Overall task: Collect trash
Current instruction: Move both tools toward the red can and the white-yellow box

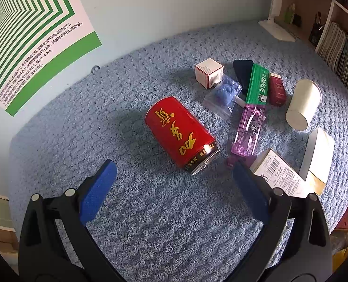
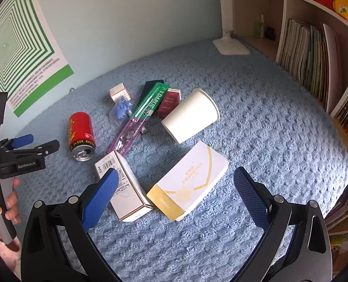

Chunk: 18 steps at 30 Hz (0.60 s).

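A red can (image 1: pixel 179 134) (image 2: pixel 81 135) lies on its side on the blue mat. My left gripper (image 1: pixel 174 171) is open just short of the can, holding nothing. In the right wrist view the left gripper (image 2: pixel 36 144) sits left of the can. My right gripper (image 2: pixel 176 181) is open over a white and gold box (image 2: pixel 188 183) and a barcoded white box (image 2: pixel 124 188) (image 1: pixel 277 174). A paper cup (image 2: pixel 190 118) (image 1: pixel 303 104) lies tipped over. A green and purple toothbrush pack (image 1: pixel 251 110) (image 2: pixel 141 117), a dark red box (image 1: pixel 277 89) and a small white box (image 1: pixel 208 72) lie beyond.
A clear bag of blue items (image 1: pixel 223 94) lies by the small white box. A white lamp base (image 2: pixel 231 44) stands at the back. Shelves of books (image 2: pixel 310 56) line the right side. A green striped poster (image 1: pixel 28 37) hangs on the wall at left. A hand (image 2: pixel 0 209) grips the left tool's handle.
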Tool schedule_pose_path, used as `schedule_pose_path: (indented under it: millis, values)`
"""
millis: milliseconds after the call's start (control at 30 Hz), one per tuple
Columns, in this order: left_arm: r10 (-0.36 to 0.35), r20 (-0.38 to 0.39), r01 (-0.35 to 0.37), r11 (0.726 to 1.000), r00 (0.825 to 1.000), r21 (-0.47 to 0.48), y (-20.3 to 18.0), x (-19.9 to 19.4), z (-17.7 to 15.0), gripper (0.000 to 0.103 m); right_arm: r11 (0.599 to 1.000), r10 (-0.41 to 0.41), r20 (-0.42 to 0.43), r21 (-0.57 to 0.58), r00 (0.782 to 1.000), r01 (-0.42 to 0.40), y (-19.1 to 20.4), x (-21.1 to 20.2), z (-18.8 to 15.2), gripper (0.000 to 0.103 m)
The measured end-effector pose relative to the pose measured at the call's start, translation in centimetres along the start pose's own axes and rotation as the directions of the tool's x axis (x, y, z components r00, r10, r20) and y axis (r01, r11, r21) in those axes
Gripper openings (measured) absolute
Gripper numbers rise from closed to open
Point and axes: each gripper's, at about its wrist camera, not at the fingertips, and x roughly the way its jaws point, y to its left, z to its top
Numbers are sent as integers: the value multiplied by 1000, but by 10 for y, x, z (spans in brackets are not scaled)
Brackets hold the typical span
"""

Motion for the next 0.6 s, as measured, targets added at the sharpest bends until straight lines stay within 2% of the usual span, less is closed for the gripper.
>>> schedule_pose_path:
  millis: [200, 600]
  values:
    - [-11, -31, 12, 1000, 999, 8, -5, 17, 11, 97, 999, -3, -35, 39, 999, 5, -8, 15, 1, 97]
    - [-27, -57, 29, 999, 998, 28, -13, 32, 19, 97, 998, 2, -41, 61, 999, 1, -16, 24, 10, 97]
